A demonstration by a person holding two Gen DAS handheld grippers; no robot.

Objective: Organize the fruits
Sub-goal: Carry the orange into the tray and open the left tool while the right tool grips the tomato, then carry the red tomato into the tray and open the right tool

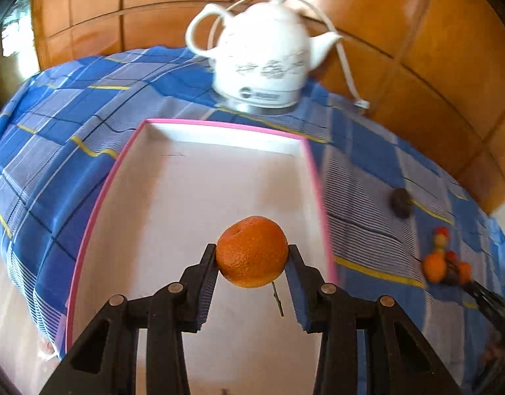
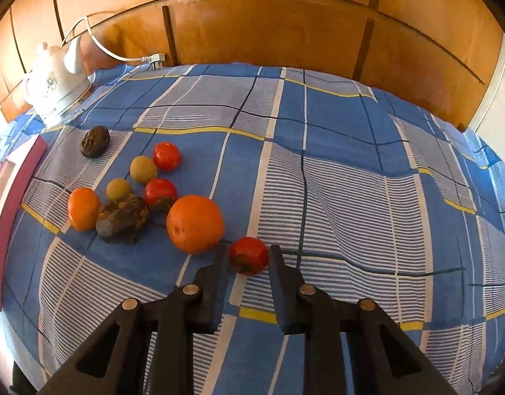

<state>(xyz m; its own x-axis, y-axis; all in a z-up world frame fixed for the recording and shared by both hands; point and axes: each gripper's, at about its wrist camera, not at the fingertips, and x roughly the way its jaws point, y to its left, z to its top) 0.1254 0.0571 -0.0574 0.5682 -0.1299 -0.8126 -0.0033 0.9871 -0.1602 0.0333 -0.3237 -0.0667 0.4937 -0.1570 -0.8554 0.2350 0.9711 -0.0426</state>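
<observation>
Left gripper [image 1: 252,253] is clamping a round orange mandarin [image 1: 252,251] over the pink-rimmed white tray [image 1: 101,197], while right gripper [image 2: 248,256] is pinching a small red tomato [image 2: 248,256] beside open cloth.

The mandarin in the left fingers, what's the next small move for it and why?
Probably lower it a little and open the fingers. The mandarin is pinched in the left gripper directly above the bare white floor of the pink-rimmed box, so it looks ready to be set down; the box holds no other fruit in view.

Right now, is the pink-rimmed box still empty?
Empty as far as shown: the pink-rimmed box shows only bare white floor. The mandarin is over it, clamped in the left gripper, not yet dropped.
</observation>
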